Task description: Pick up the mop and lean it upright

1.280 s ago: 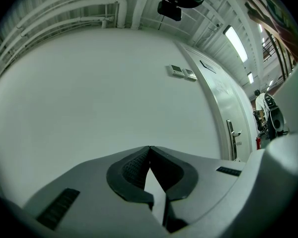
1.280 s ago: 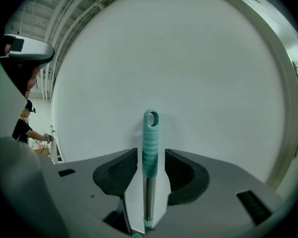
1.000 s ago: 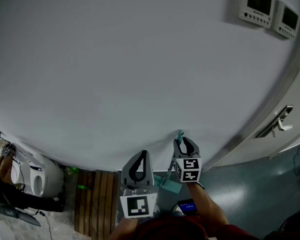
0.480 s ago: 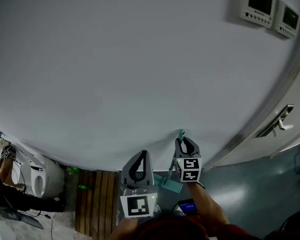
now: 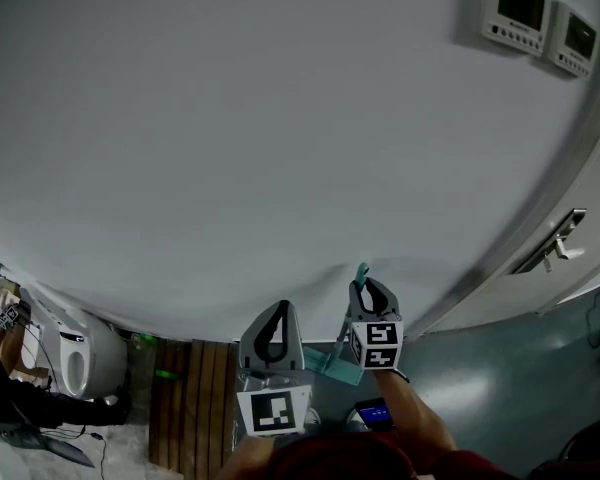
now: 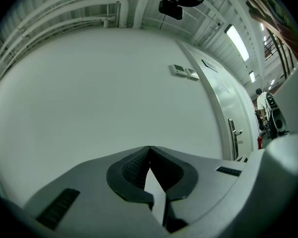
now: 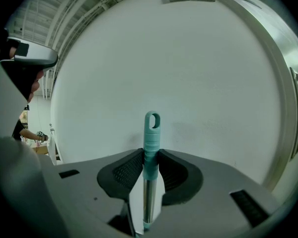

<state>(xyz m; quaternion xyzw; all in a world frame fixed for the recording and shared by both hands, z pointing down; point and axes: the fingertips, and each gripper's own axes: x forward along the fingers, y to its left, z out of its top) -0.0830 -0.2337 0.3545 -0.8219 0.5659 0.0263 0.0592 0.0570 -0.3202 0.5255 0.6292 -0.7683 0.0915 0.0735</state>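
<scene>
Now that your right gripper has drawn its jaws in from wide apart, the mop handle sits pinched between their ribbed pads, just below its teal end cap with the hanging hole. The jaws stand about half closed, stopped by the handle itself, so judge this a real grip and not a loose cradle. The handle runs upright through them, steel shaft below and teal tip above. From the head view, that tip pokes out past the right gripper right at the pale wall; whether it touches the wall you cannot tell from here. The teal mop head lies low on the floor, between your two grippers.

Your left gripper has its jaws fully together, tips meeting, with nothing between them, and it hovers just beside the right one, facing the same wall. The door stands well to the right.

With the handle caught near its top and already vertical, the lean looks nearly done: ease the tip onto the wall before you release, since a smooth wall lets a mop slide sideways
</scene>
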